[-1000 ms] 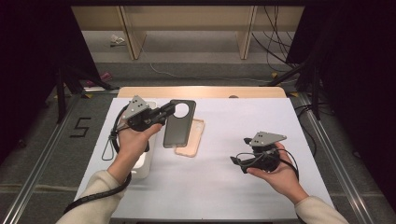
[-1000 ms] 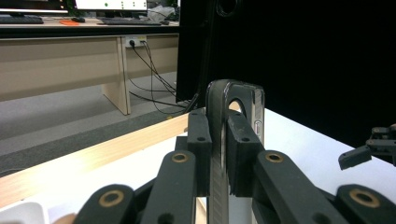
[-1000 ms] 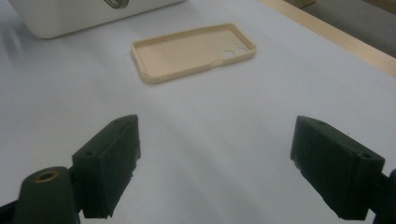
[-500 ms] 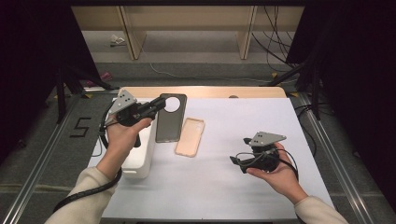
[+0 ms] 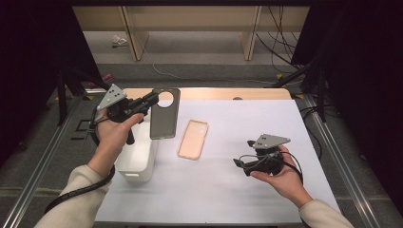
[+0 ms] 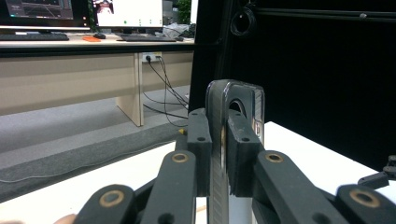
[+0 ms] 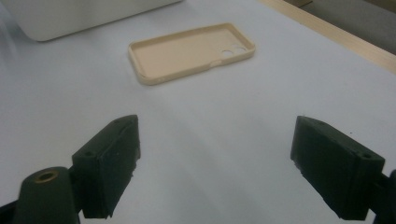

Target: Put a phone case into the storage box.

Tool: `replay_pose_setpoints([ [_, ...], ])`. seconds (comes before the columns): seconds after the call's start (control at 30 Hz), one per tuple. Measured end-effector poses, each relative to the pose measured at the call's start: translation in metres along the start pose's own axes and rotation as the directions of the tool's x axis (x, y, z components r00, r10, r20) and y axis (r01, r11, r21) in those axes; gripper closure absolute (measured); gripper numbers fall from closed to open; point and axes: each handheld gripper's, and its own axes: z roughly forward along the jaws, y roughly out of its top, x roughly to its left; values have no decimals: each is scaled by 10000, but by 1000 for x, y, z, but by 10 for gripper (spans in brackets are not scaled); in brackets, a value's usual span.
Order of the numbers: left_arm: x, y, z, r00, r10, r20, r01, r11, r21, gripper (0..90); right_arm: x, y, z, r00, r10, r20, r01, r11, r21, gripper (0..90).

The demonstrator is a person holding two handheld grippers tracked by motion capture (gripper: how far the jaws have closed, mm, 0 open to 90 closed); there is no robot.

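Left gripper (image 5: 153,99) clamped on the top edge of a dark phone case (image 5: 164,115), which hangs upright in the air above the white bin (image 5: 138,159) at the table's left. Right gripper (image 5: 237,163) released, jaws wide apart and holding nothing, low over the white table (image 5: 228,190) at right. Beige phone case (image 5: 193,139) lies flat between bin and right gripper.

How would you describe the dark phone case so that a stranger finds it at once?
Look above the white bin at the table's left side. There the left gripper holds the dark phone case in the air. Unlike the beige case lying flat, it is grey with one large round hole.
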Motion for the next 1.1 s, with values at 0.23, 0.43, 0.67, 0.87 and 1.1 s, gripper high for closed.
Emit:
replay_pose_setpoints([
  [0.23,10,4,-4,9999,-14,-158,13,10000,-42,814,-1,0,0,10000,21,30,-21,10000,-19,167],
  [0.43,17,8,-7,9997,-24,-236,22,10000,-78,814,-1,0,1,10000,-11,70,11,10000,-25,167],
  [0.67,25,9,-7,9996,16,-287,-16,10000,1,814,-2,0,1,9999,6,152,-5,10000,-63,167],
  [0.87,32,9,-7,9995,41,-315,-37,9999,105,814,-2,0,1,9998,6,186,-5,10000,-81,167],
  [1.1,40,10,-7,9993,110,-361,-104,9998,164,814,-2,0,1,9998,31,175,-30,10000,-58,167],
])
